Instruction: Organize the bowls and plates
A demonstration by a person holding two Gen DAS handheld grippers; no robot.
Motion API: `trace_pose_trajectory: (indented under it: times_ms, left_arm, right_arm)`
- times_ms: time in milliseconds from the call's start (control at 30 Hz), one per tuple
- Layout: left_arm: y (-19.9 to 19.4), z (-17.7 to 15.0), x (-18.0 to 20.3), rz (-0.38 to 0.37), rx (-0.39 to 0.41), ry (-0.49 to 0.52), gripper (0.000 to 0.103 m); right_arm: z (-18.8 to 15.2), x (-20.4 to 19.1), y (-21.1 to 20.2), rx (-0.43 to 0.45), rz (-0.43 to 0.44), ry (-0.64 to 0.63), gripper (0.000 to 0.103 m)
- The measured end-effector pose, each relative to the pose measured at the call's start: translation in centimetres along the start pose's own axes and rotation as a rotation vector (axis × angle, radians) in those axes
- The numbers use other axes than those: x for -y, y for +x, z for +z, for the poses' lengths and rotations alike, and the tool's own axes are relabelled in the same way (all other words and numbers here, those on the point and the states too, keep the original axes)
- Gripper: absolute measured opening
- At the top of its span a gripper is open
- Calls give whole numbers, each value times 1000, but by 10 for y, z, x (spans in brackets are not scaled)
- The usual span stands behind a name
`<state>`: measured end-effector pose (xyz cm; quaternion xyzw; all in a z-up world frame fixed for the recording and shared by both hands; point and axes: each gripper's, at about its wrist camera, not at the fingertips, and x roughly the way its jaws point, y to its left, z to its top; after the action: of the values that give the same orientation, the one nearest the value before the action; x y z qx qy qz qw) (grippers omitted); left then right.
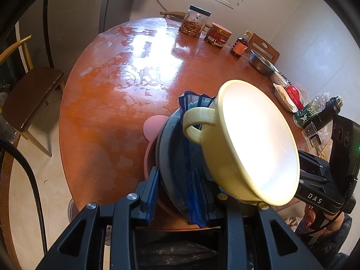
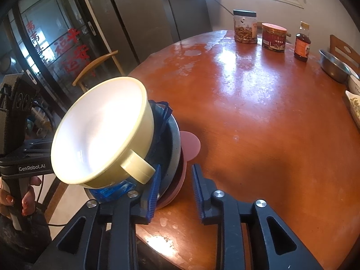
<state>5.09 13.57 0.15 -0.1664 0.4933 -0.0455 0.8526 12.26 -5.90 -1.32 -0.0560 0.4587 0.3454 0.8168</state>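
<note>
Plainly, the yellow bowl (image 1: pixel 252 144) sat tilted atop a stack of a blue dish (image 1: pixel 193 180), a grey plate (image 1: pixel 171 157) and a pink plate (image 1: pixel 153 126), at the near edge of the round table (image 1: pixel 101 112). The left gripper (image 1: pixel 180 193) was clamped on the stack's rim. The right gripper (image 2: pixel 175 189) stood released, its pads apart, the left pad (image 2: pixel 153 193) against the plates. Jars (image 2: pixel 245 27) stood well apart at the far side.

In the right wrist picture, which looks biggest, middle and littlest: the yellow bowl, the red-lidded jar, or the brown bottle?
1. yellow bowl, though it sits closest to the camera
2. red-lidded jar
3. brown bottle
</note>
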Motion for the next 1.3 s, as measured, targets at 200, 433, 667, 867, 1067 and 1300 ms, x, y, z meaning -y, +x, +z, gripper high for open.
trace_pose_trajectory:
  times_ms: [200, 433, 667, 867, 1067, 1300]
  left_arm:
    - [6, 4, 0, -7, -3, -6, 31]
    - [11, 13, -3, -22, -6, -14, 31]
    - [13, 16, -5, -28, -6, -26, 32]
    - [16, 14, -3, -18, -17, -21, 32]
    - [14, 14, -4, -14, -15, -22, 32]
    - [10, 14, -3, -10, -4, -13, 32]
  right_arm:
    - [1, 5, 0, 4, 2, 15, 33]
    - [7, 7, 1, 7, -30, 21, 33]
    - [8, 7, 0, 6, -43, 24, 41]
    - [5, 13, -4, 14, -51, 38, 47]
    - [4, 8, -7, 16, -128, 9, 55]
    - [0, 6, -14, 25, -146, -4, 55]
